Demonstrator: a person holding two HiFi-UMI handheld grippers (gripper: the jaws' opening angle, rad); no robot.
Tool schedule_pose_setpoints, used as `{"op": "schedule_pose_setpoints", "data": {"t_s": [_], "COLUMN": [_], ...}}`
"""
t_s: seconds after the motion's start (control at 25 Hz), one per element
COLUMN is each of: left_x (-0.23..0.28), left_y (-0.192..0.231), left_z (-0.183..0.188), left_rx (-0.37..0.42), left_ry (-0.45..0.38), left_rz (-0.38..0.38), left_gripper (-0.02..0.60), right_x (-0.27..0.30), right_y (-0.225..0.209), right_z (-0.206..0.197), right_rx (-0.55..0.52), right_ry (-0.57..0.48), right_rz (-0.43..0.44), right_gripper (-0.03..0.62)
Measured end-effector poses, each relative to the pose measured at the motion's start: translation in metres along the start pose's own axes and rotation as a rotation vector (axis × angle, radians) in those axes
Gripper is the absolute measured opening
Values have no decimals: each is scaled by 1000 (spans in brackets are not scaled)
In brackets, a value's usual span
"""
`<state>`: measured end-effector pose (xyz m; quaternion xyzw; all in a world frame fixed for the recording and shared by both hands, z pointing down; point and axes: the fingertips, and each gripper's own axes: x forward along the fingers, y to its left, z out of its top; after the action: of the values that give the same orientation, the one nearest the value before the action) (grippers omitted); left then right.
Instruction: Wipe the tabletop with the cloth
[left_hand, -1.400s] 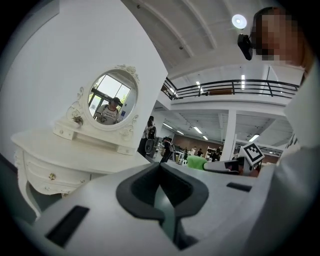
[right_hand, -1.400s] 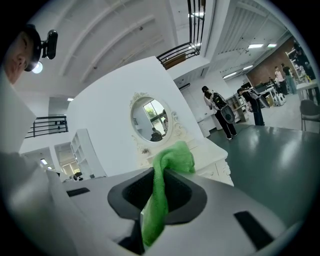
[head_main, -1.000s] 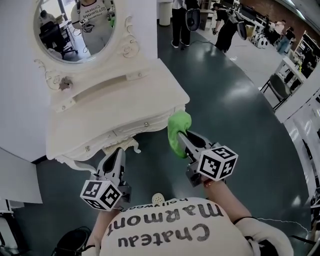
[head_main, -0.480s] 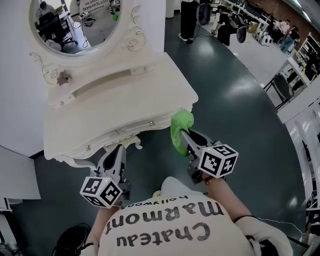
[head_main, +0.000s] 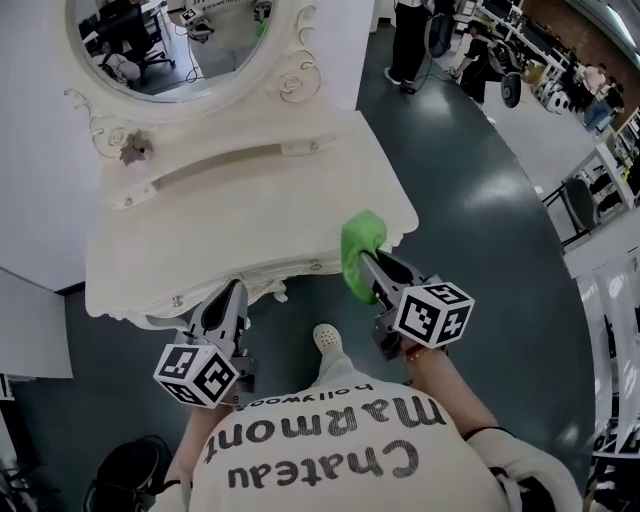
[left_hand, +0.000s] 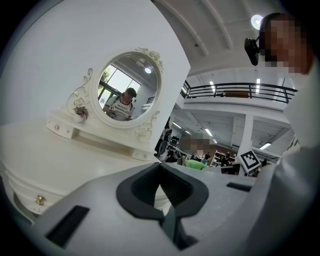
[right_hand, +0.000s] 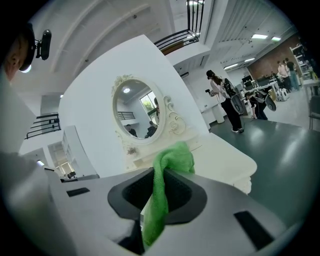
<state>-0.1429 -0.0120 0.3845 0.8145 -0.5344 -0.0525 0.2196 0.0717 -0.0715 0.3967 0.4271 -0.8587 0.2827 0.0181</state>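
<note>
Right tongs (head_main: 363, 264) pinch cloth (head_main: 357, 240) at tabletop (head_main: 220, 222) edge, apparently touching; left tongs (head_main: 234, 292) closed, empty.

You stand on a glossy dark grey-green floor (head_main: 500, 220) — it reflects the ceiling light as pale patches. In front of you, a cream-white carved dressing table (head_main: 250, 200) stands against a plain white wall (head_main: 30, 120). Above it sits an oval mirror in a carved cream frame (head_main: 180, 40). To your right, well apart, there is a black chair (head_main: 580, 205). Some people (head_main: 410, 40) stand further back on the same floor. High up, the left gripper view shows a black balcony railing (left_hand: 240, 90) and a round white ceiling lamp (left_hand: 257, 21).
</note>
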Motion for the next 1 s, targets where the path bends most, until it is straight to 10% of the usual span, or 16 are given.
{"op": "schedule_pose_setpoints", "data": {"t_s": [1.0], "left_x": [101], "left_y": [92], "left_z": [63], "left_rx": [-72], "left_ry": [-130], "left_rz": [302], "left_gripper": [8], "right_x": [213], "right_y": [-61], "right_z": [77], "right_rx": [-66], "right_ry": [214], "right_rz": [236], "right_gripper": [71]}}
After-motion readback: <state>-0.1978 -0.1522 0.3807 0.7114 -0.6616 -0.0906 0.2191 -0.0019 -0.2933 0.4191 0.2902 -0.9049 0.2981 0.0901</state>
